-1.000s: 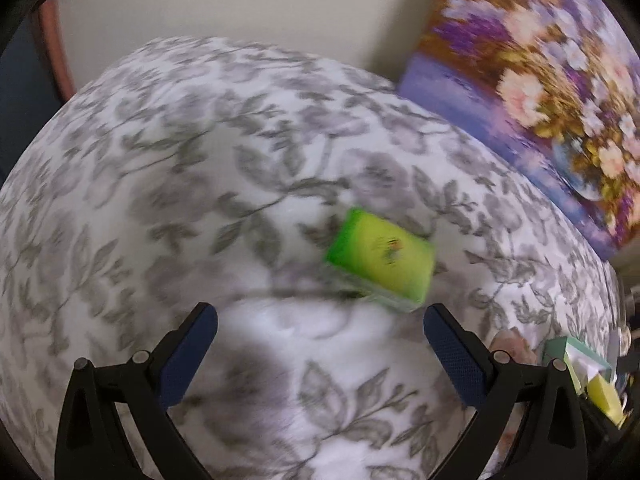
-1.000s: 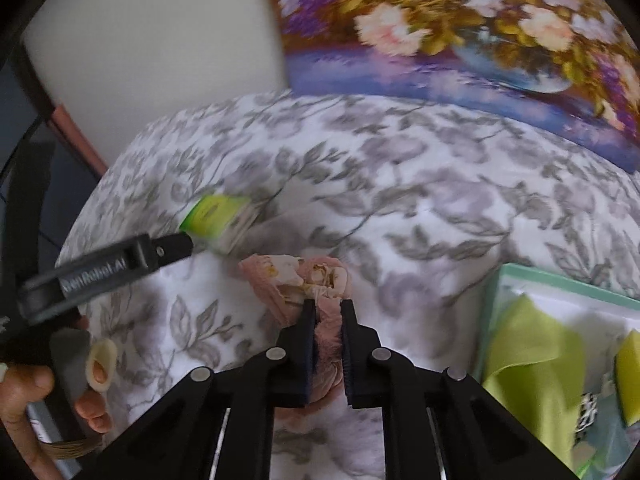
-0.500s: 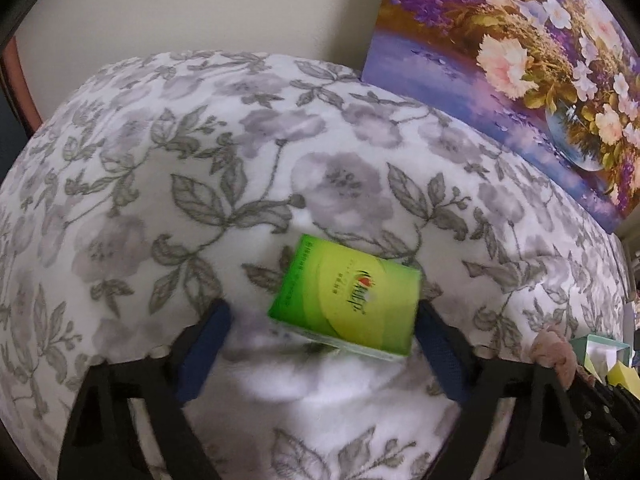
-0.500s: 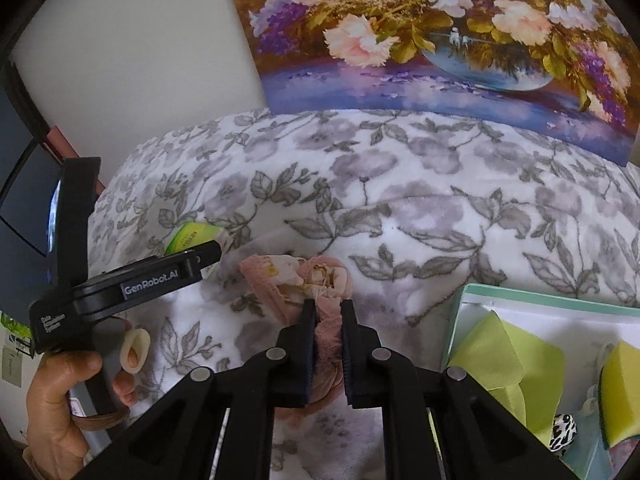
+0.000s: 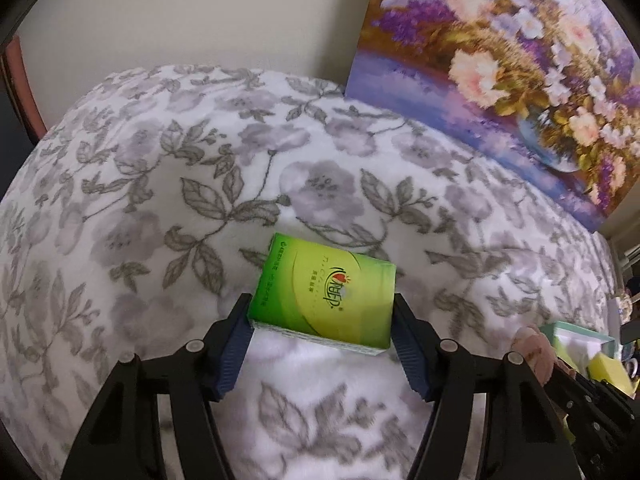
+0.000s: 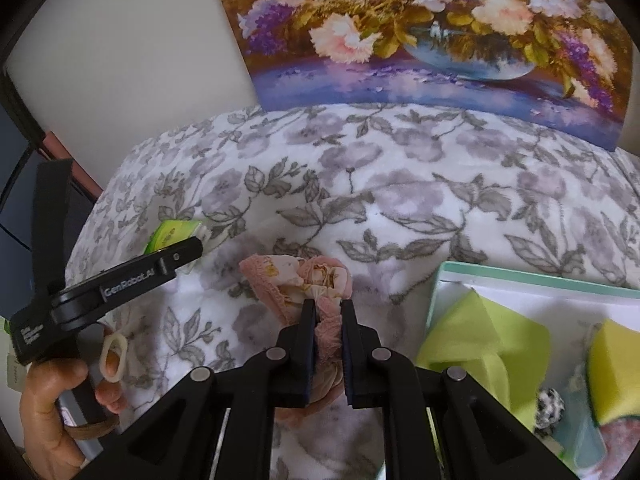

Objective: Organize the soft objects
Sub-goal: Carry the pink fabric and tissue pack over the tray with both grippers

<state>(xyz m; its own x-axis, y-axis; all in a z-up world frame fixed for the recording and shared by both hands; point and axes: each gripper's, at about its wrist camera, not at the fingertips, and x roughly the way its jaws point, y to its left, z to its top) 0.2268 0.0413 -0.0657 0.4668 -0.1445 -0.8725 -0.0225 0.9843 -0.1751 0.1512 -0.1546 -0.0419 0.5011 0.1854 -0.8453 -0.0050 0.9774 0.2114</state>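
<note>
A green tissue pack [image 5: 324,292] lies on the flowered blanket [image 5: 160,184]. My left gripper [image 5: 322,305] straddles it with its jaws closing, and both blue pads [image 5: 236,344] meet the pack's short sides. From the right wrist view the same pack [image 6: 172,232] pokes out past the left gripper's fingers [image 6: 176,254], which a person's hand [image 6: 44,400] holds. My right gripper [image 6: 327,308] is shut on a bunched pink floral cloth [image 6: 296,276], whose free end rests on the blanket.
A teal-rimmed white box [image 6: 520,276] sits at the right with a lime cloth [image 6: 472,336], a yellow sponge [image 6: 616,368] and a small black-and-white item [image 6: 552,400] inside. A flower painting [image 6: 420,32] leans against the wall behind the blanket.
The left gripper came forward over the green pack and its jaws narrowed from wide open to touching the pack's sides. The right gripper kept its grip on the pink cloth and shifted slightly.
</note>
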